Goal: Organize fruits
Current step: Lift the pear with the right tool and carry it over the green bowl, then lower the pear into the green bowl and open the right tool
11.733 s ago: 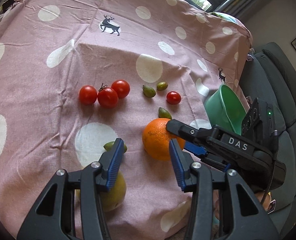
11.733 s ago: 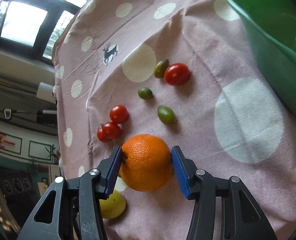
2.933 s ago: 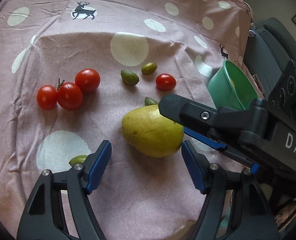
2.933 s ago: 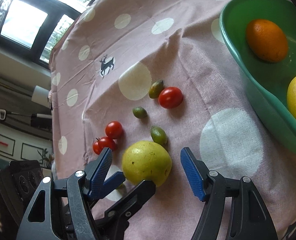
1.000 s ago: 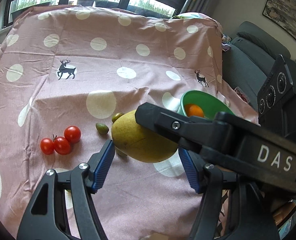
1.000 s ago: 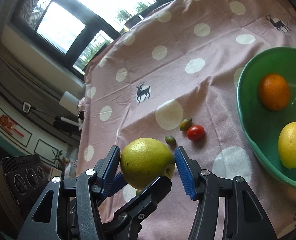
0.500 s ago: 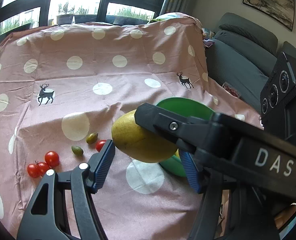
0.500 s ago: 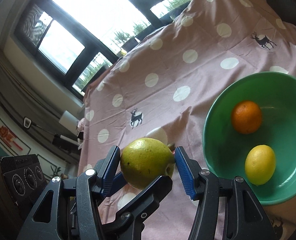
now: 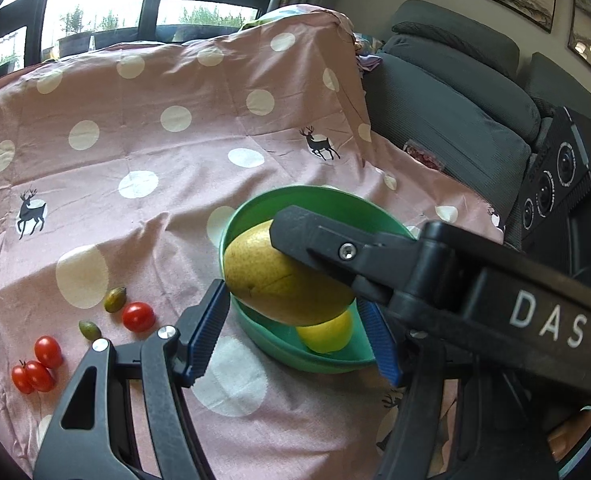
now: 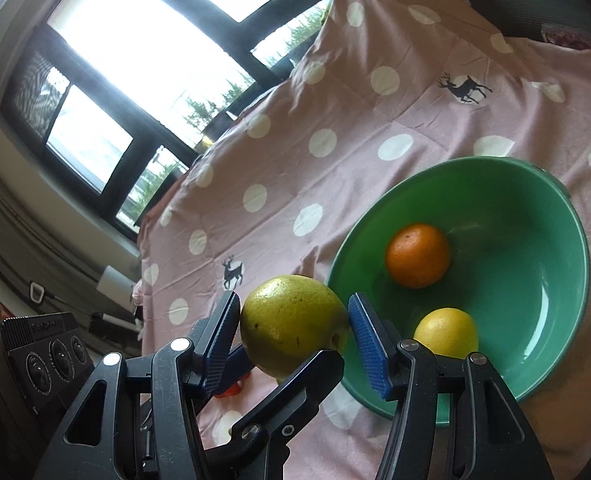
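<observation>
A yellow-green pear point(image 9: 279, 280) hangs in the air, gripped from two sides. My left gripper point(image 9: 295, 320) is shut on it, its blue pads pressing both ends. My right gripper point(image 10: 293, 328) is shut on the same pear point(image 10: 291, 320) crosswise, and its black finger point(image 9: 375, 256) lies over the fruit in the left wrist view. The pear hovers at the near-left rim of the green bowl point(image 10: 535, 280). An orange point(image 10: 417, 254) and a lemon point(image 10: 445, 332) lie inside the bowl point(image 9: 295, 192). In the left wrist view only the lemon point(image 9: 327, 334) shows; the orange is hidden.
On the pink dotted cloth point(image 9: 155, 152), left of the bowl, lie a lone cherry tomato point(image 9: 137, 316), a tomato cluster point(image 9: 35, 364) and two small green fruits point(image 9: 114, 299) point(image 9: 89, 329). A grey sofa point(image 9: 455, 120) stands right of the table. Windows are behind.
Both grippers have carried the pear to the right and a little up, from above the cloth to the bowl's near rim. The tomatoes have slid to the lower left of the left wrist view.
</observation>
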Action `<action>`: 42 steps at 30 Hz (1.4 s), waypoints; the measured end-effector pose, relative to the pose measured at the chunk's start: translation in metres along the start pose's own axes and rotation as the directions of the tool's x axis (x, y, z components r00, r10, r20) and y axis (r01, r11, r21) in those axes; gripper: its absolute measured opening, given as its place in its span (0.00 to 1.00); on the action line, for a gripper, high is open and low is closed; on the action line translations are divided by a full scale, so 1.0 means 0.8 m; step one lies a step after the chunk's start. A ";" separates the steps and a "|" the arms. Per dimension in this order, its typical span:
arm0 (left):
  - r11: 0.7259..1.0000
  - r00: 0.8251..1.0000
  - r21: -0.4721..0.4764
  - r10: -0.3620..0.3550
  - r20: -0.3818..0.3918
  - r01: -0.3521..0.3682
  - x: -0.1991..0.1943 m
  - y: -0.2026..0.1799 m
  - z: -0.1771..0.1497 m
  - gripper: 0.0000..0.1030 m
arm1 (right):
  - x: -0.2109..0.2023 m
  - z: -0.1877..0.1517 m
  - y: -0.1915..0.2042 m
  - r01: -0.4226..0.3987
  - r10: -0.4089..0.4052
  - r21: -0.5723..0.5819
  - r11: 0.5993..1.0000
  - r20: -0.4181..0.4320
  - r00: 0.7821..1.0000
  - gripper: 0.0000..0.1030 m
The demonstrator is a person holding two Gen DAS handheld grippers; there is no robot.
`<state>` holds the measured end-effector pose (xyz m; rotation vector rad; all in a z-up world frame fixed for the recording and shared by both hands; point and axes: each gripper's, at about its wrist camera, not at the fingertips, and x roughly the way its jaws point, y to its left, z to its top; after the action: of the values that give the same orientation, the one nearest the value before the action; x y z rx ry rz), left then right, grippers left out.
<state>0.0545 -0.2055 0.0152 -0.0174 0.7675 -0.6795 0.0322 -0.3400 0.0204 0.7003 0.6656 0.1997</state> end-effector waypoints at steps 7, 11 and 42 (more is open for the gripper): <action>0.998 0.998 0.039 -0.041 -0.048 0.043 0.029 -0.020 0.009 0.64 | -0.007 0.009 -0.028 0.049 -0.050 0.055 0.997 0.017 0.999 0.58; 0.996 0.995 0.053 -0.067 -0.077 0.071 0.045 -0.029 0.010 0.64 | -0.012 0.012 -0.045 0.066 -0.069 0.097 0.993 0.027 0.997 0.58; 0.988 0.980 -0.016 -0.156 -0.119 0.156 0.062 -0.016 -0.001 0.62 | -0.007 0.016 -0.059 0.250 -0.253 0.138 0.958 0.003 0.967 0.58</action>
<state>0.0723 -0.2440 -0.0137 -0.0432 0.8906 -0.8331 0.0337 -0.3848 -0.0003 0.7405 0.7468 -0.0893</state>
